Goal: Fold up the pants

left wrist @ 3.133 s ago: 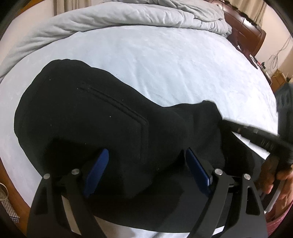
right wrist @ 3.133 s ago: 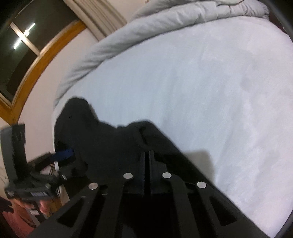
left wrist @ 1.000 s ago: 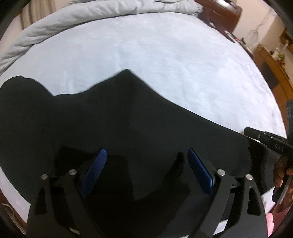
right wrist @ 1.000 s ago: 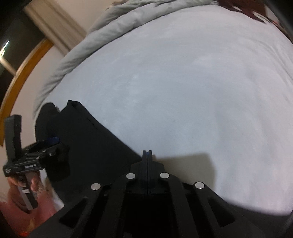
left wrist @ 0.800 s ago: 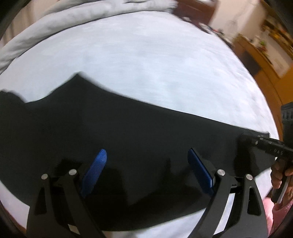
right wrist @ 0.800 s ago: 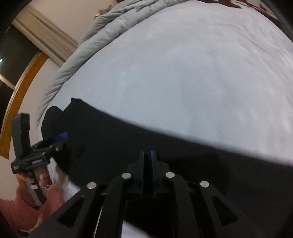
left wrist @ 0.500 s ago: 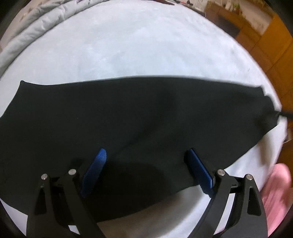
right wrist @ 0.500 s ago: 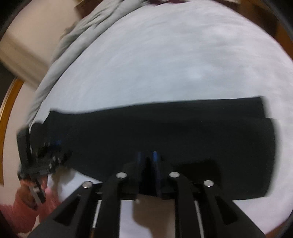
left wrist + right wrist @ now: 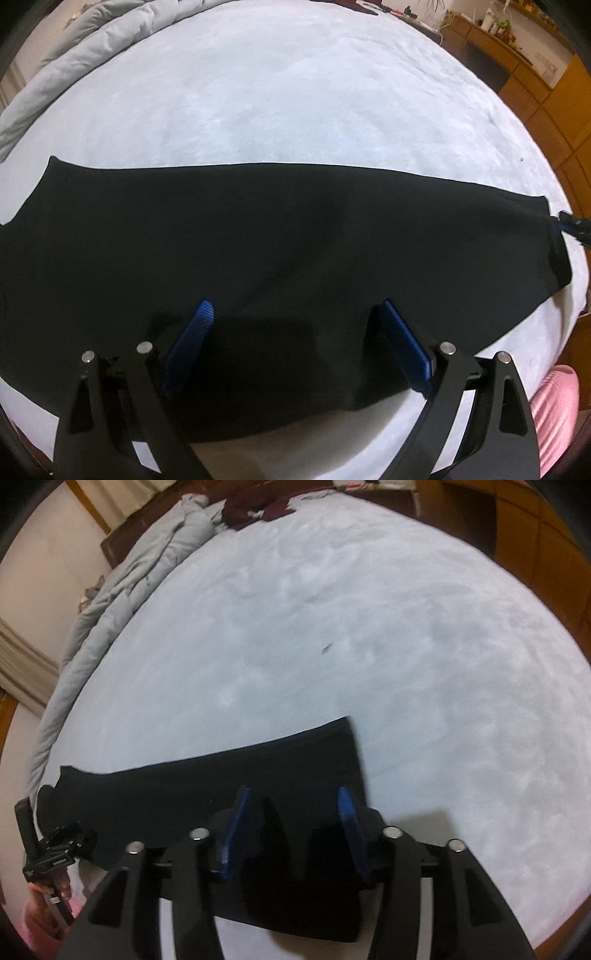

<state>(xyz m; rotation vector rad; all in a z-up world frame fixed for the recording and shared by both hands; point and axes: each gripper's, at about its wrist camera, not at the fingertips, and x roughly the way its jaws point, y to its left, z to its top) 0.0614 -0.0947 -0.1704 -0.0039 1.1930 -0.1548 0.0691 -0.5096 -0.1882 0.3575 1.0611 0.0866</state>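
Observation:
The black pants (image 9: 258, 243) lie flat in a long strip across the near side of the pale blue bed (image 9: 295, 92). My left gripper (image 9: 295, 314) is open and hovers over the middle of the pants, with the cloth between its blue pads (image 9: 404, 338). My right gripper (image 9: 293, 801) is open over the leg end of the pants (image 9: 303, 760). It also shows in the left wrist view at the far right (image 9: 572, 225). The left gripper shows in the right wrist view (image 9: 55, 853) at the other end, in a hand.
A rolled grey duvet (image 9: 92, 48) lies along the far left of the bed. It also shows in the right wrist view (image 9: 122, 590). Wooden cabinets (image 9: 546, 74) stand past the right edge. Dark red cloth (image 9: 255, 507) lies at the bed's far end. A pink sleeve (image 9: 554, 410) is at the near right.
The right gripper pulled the bunched pants out to the right until they lay straight, then opened and let go of the leg end. The left gripper stayed open over the pants.

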